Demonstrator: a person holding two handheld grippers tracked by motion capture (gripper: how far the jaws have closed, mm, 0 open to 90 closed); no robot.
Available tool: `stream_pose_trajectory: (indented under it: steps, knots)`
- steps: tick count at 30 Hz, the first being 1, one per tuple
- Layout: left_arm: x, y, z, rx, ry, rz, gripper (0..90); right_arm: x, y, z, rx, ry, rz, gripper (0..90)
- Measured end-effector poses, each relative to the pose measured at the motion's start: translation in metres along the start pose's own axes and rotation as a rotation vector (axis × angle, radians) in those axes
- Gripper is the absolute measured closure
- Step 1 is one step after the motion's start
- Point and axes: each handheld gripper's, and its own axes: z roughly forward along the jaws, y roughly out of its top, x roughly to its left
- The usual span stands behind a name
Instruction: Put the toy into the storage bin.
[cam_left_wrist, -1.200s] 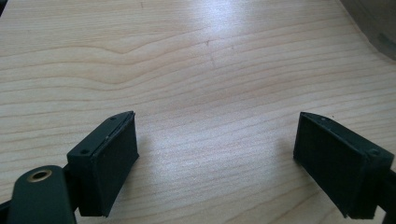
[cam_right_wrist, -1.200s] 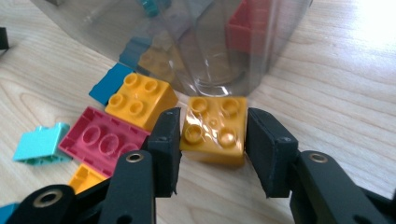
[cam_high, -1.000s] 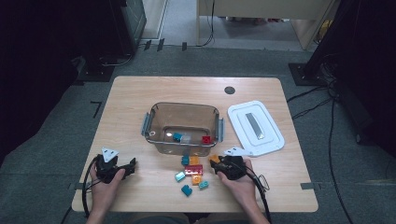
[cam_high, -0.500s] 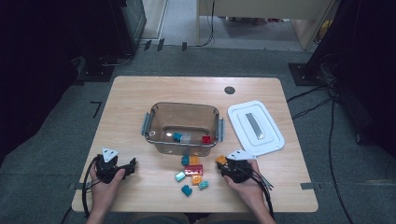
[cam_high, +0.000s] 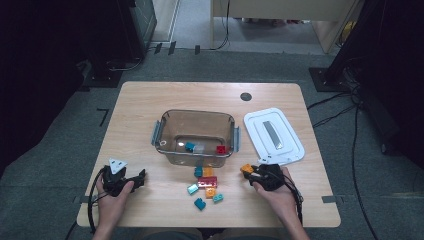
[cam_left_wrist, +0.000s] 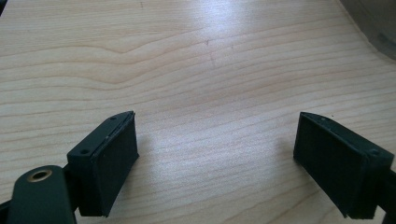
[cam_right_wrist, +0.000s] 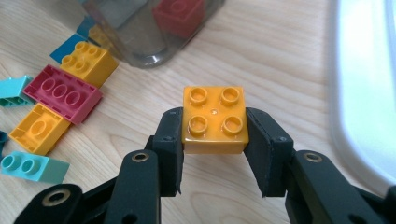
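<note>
Item: orange brick (cam_right_wrist: 214, 120). The right tool (cam_right_wrist: 214, 151) is pinching it, one pad on each side wall, studs facing up. It is sitting just right of the bin's (cam_high: 196, 156) near-right corner, off the table (cam_high: 140, 110) by the look of it.

Item: right tool, also showing in the high view (cam_high: 251, 172). Judged step: carrying the brick to the bin. To do it well, the tool should be lifting clear of the bin's rim before crossing it, keeping the brick level so it is not slipping from the pads, and letting go only once over the bin's open inside.

Item: left tool (cam_high: 131, 181). It is resting on the table well left of the bin, jaws spread, nothing between them but bare wood.

Item: bin, clear plastic, lid off. Inside it are lying a teal brick (cam_high: 190, 146), a pale brick (cam_high: 199, 148) and a red brick (cam_high: 220, 149), all toward the near wall.

Item: loose bricks (cam_high: 206, 184), on the table just in front of the bin. Among them: a red long brick (cam_right_wrist: 63, 93), a yellow square one (cam_right_wrist: 88, 62), and turquoise ones (cam_right_wrist: 33, 166).

Item: lid (cam_high: 273, 135), white, lying flat just right of the bin.

Obstructions: the bin's near wall and right handle (cam_high: 236, 139) are standing between the held brick and the inside. The lid's near edge is lying close by the right hand (cam_high: 278, 197); a wide swing could be nudging it.
</note>
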Motion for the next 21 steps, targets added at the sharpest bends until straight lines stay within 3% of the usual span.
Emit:
stream_pose_trajectory:
  steps: [3,11,21]
  knots:
    - [0.000,0.000,0.000,0.000,0.000,0.000,13.5,-0.004,0.005,-0.007,0.001,0.016,0.014,59.8]
    - [0.000,0.000,0.000,0.000,0.000,0.000,13.5,-0.005,0.024,-0.023,-0.006,0.027,-0.010,59.8]
    - [0.000,0.000,0.000,-0.001,0.000,0.000,13.5,-0.004,0.059,-0.045,-0.025,0.024,-0.060,59.8]
